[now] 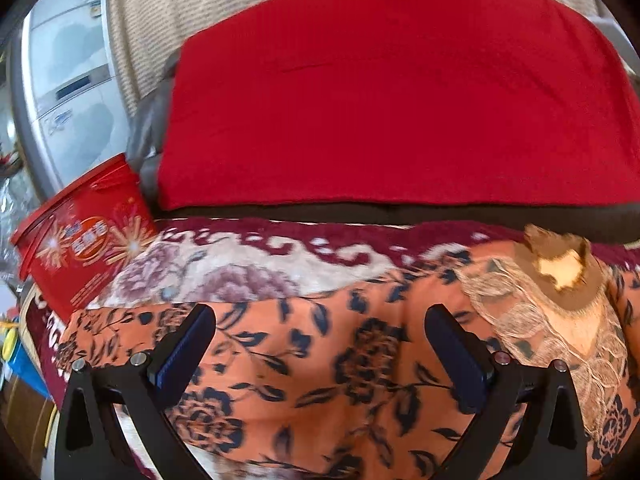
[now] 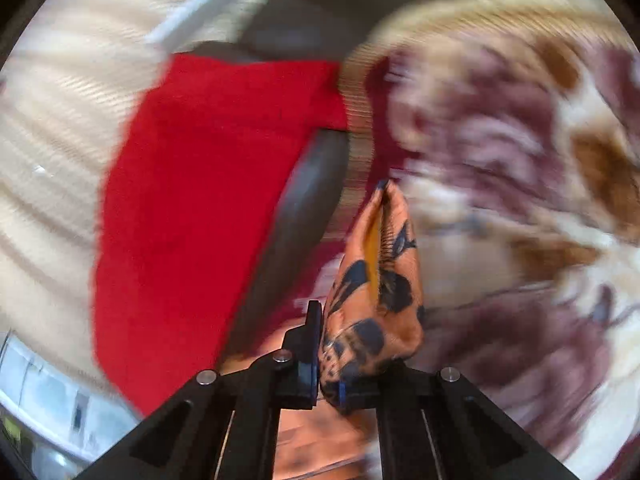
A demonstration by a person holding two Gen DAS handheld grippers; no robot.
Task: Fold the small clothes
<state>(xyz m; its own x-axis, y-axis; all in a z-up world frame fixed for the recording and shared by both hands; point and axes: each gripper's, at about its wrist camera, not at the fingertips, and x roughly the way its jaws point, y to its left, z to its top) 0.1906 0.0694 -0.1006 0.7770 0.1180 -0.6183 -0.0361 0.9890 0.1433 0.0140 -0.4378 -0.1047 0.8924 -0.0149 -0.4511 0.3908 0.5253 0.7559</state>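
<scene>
An orange garment with dark blue flowers (image 1: 320,364) lies spread on a maroon and cream floral blanket (image 1: 240,264). Its lace neckline (image 1: 560,292) is at the right. My left gripper (image 1: 320,340) is open just above the garment, its fingers (image 1: 188,344) wide apart with nothing between them. In the blurred right wrist view my right gripper (image 2: 340,344) is shut on a bunched fold of the orange garment (image 2: 376,280), lifted above the blanket (image 2: 520,160).
A red cloth over a dark cushion (image 1: 380,92) lies beyond the blanket; it also shows in the right wrist view (image 2: 192,200). A red printed tub (image 1: 84,240) stands at the left. A white appliance (image 1: 68,92) and a beige curtain (image 1: 200,0) are behind.
</scene>
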